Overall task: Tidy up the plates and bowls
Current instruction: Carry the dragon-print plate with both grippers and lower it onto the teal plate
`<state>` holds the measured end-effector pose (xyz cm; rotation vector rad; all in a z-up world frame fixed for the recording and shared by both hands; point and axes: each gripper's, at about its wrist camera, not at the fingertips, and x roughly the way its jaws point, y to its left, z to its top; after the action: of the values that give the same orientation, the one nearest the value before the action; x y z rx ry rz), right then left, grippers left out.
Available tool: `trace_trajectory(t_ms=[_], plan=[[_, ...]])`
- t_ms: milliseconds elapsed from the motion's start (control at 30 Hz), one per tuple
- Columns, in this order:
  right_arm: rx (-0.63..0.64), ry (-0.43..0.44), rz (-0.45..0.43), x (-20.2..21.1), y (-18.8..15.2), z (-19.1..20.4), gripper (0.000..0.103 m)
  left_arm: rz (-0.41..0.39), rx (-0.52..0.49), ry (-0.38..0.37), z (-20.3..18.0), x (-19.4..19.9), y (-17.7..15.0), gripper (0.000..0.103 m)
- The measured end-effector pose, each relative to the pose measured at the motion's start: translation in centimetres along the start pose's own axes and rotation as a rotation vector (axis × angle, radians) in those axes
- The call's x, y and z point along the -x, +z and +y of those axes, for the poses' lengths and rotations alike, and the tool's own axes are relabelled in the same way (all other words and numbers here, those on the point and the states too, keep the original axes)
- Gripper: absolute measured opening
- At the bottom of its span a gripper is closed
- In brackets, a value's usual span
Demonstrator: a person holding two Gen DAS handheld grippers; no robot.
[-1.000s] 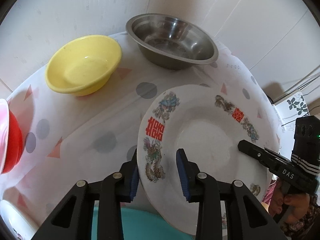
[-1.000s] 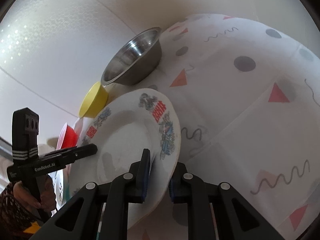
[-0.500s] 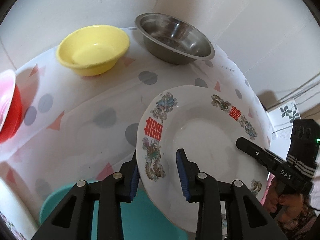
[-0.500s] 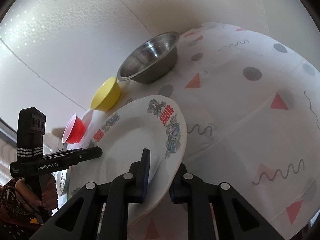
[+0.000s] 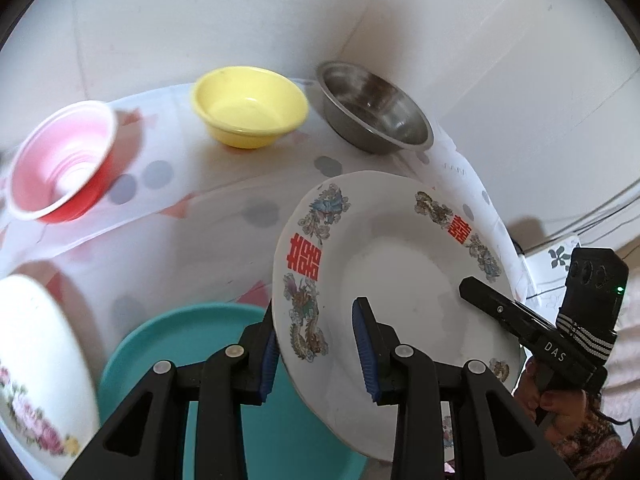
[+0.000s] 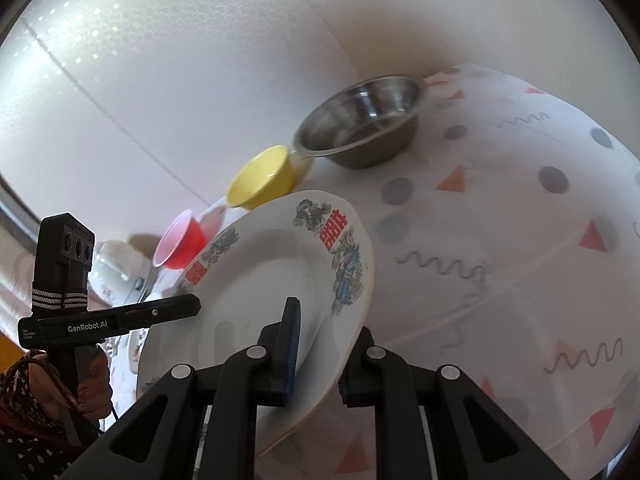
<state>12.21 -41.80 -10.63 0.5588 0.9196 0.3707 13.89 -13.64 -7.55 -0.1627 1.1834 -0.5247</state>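
A white plate with red characters and dragon prints (image 5: 400,264) is held in the air between both grippers. My left gripper (image 5: 316,356) is shut on its left rim. My right gripper (image 6: 320,352) is shut on the opposite rim of the same plate (image 6: 272,280). Below it lies a teal plate (image 5: 192,340), and a white flowered plate (image 5: 36,360) sits at the lower left. A red bowl (image 5: 60,164), a yellow bowl (image 5: 248,104) and a steel bowl (image 5: 376,108) stand in a row at the back.
The table has a white cloth with dots and triangles (image 6: 500,240). White walls meet in a corner behind the bowls (image 5: 360,20). The three bowls also show in the right wrist view, steel (image 6: 360,120), yellow (image 6: 264,176), red (image 6: 180,244).
Both grippers have lifted the printed plate and moved it left. The red bowl, the teal plate and the flowered plate have come into the left wrist view.
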Motion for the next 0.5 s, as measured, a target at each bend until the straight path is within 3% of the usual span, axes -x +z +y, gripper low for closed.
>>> trace_trajectory(t_ms=[500], plan=[[0.133, 0.126, 0.124, -3.4, -2.4, 7.5, 0.016, -0.056, 0.18, 0.068, 4.6, 4.9, -4.3, 0.034]])
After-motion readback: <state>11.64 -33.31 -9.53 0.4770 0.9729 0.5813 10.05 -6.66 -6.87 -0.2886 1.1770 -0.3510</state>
